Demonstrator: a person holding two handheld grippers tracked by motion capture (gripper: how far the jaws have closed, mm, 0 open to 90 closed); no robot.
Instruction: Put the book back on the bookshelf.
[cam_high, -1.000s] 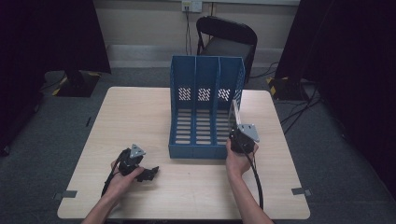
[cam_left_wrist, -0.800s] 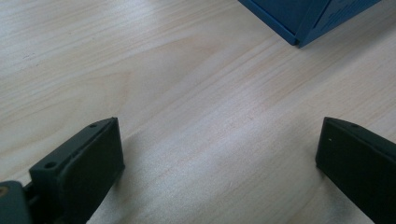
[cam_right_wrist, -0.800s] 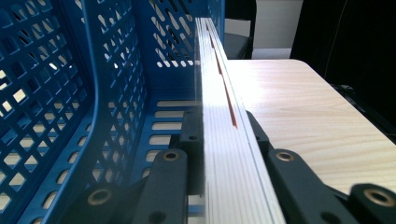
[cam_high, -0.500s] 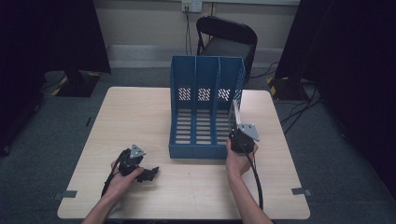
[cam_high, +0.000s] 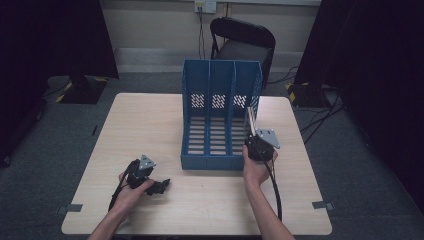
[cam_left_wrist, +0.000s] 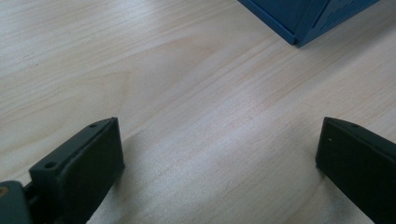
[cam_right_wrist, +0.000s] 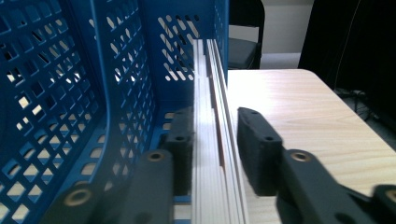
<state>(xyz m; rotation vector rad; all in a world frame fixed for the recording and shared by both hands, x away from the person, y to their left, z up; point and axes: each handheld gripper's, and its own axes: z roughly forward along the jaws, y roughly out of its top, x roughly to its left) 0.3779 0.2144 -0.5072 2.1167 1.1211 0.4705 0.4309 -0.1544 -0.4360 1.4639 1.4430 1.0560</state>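
A blue three-slot file rack stands upright in the middle of the wooden table. My right gripper is at the rack's front right corner, shut on a thin white stack of booklets that stands on edge in the rightmost slot. In the right gripper view the two jaws press both sides of the white stack, with the perforated rack wall on the left. My left gripper rests low on the table at the front left, open with nothing between its jaws. A rack corner shows ahead of it.
A black folding chair stands behind the table by the wall. Black cables trail from both grippers toward the table's front edge. Bare wood lies to the left of the rack and along the right edge.
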